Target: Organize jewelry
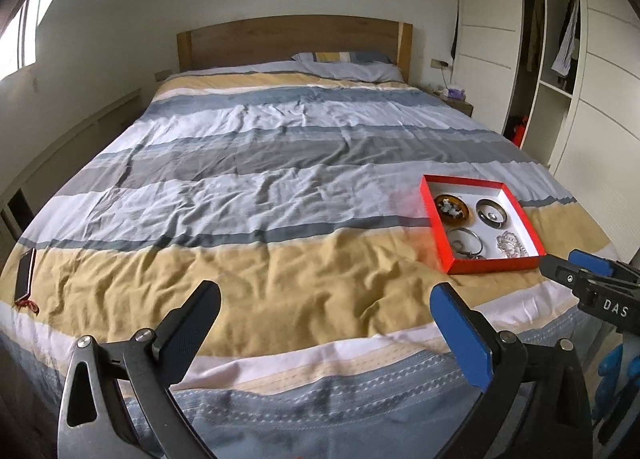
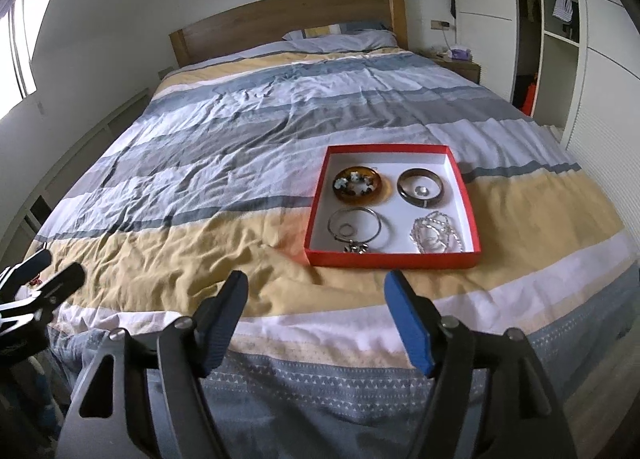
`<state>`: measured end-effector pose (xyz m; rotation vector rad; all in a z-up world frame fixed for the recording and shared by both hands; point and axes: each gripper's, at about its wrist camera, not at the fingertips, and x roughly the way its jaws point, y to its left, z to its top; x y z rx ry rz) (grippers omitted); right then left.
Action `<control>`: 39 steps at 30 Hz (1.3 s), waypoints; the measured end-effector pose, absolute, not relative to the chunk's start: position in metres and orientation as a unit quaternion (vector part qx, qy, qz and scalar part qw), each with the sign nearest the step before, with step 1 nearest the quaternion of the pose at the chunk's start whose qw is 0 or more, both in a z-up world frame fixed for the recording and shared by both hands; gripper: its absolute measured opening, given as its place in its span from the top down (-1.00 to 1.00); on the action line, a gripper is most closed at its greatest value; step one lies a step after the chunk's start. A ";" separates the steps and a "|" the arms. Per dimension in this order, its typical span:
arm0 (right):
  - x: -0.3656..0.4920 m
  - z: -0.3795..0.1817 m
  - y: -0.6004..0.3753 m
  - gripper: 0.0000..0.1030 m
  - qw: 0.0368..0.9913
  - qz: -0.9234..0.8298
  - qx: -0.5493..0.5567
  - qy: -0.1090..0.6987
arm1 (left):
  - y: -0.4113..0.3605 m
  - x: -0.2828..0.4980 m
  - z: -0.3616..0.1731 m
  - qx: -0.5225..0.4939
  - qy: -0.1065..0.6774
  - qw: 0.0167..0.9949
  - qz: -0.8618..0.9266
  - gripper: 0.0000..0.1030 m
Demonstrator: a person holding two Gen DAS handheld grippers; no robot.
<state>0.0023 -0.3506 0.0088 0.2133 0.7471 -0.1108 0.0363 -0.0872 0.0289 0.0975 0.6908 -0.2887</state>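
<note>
**Both grippers empty, jewelry sits sorted in the red box on the bed**

Here is the red box (image 2: 394,257), a shallow open tray with a white inside, lying on the yellow band of the striped bedspread (image 2: 200,187), just ahead of the right gripper (image 2: 316,283) and a little to the right of its fingers. Inside it, four groups, two by two. On the far side, to the left, an amber bangle (image 2: 362,195) ringing a cluster of pale and dark beads; to the right, a dark bangle (image 2: 420,187) with a small clear piece inside its ring. On the near side, to the left, thin silver bangles (image 2: 354,225) with a small ring and a charm; to the right, a heap of clear beaded strands (image 2: 436,235).

The right gripper's fingers stand well apart, one black, one blue-faced, with only bedspread between them. The left gripper (image 1: 324,293) is spread wider still and also holds nothing; from its camera the box lies ahead and well off to the right of its fingers.

Beyond the left gripper's black finger, far to the left at the bed's edge, lies a phone (image 1: 25,275).

Writing: the letters "DAS" show in white on the right gripper's body, seen from the left camera. Nothing on the box can be read.
</note>
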 end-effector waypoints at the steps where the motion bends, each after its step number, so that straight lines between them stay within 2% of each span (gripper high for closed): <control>1: 0.001 0.008 -0.350 -0.35 0.923 -0.057 0.104 0.365 | -0.084 0.035 0.029 0.046 0.336 0.931 -0.138 -0.99; 24: -0.005 -0.017 -0.344 -0.35 0.905 -0.102 0.091 0.402 | -0.025 0.029 -0.001 0.037 0.370 0.925 -0.080 -0.99; 39: 0.002 -0.025 -0.338 -0.36 0.903 -0.097 0.083 0.410 | -0.022 0.037 -0.011 0.042 0.379 0.922 -0.061 -0.99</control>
